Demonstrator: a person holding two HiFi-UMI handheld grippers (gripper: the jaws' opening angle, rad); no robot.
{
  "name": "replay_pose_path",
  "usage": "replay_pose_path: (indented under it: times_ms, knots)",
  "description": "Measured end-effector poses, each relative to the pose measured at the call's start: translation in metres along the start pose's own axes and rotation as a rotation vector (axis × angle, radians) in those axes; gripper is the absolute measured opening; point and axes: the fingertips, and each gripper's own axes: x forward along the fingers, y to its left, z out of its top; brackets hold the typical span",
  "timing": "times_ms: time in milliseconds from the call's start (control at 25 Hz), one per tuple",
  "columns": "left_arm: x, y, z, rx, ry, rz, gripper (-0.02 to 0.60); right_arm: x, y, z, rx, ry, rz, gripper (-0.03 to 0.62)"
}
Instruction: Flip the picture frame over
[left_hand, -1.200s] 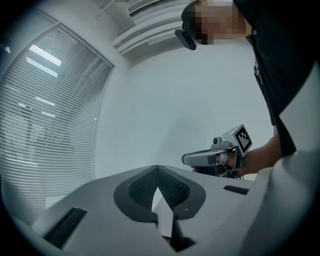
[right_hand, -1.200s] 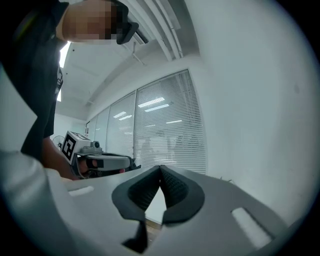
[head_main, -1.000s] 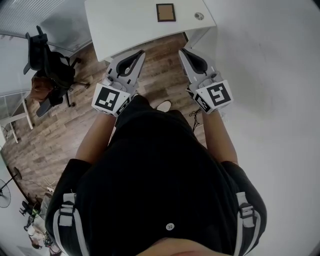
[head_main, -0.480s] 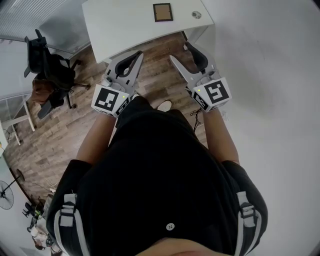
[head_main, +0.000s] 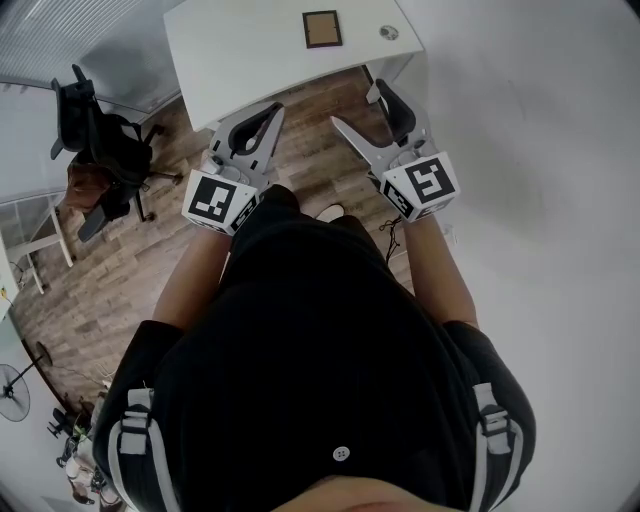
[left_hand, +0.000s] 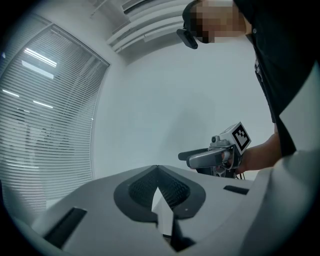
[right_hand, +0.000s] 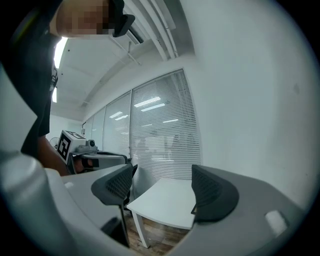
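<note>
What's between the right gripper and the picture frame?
Nothing visible. The right gripper, jaws opening and empty, hovers short of the white table; the picture frame lies there uncovered, a small round object off to its side.

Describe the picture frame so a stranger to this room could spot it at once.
Find the white rectangular table at the top of the head view, beyond the wooden floor. On it lies the small dark-rimmed picture frame with a tan centre. Its only neighbour, to the right, is a small round silvery object; the frame is square-cornered and brown.
</note>
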Motion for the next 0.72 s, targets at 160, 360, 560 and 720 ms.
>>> replay_pose_path:
  times_ms: [160, 360, 560, 720]
  knots:
    - [0.005, 0.003, -0.001, 0.008, 0.001, -0.007, 0.008, 0.004, -0.006, -0.001, 0.005, 0.001, -0.012, 0.37]
    - [0.019, 0.028, -0.009, -0.008, 0.002, -0.027, 0.008, 0.028, -0.018, -0.008, 0.035, 0.03, -0.021, 0.368]
    - [0.037, 0.062, -0.013, -0.022, -0.008, -0.052, 0.008, 0.064, -0.027, -0.014, 0.024, 0.071, -0.02, 0.368]
    - [0.057, 0.095, -0.014, -0.028, -0.01, -0.081, 0.008, 0.096, -0.042, -0.016, 0.024, 0.098, -0.042, 0.368]
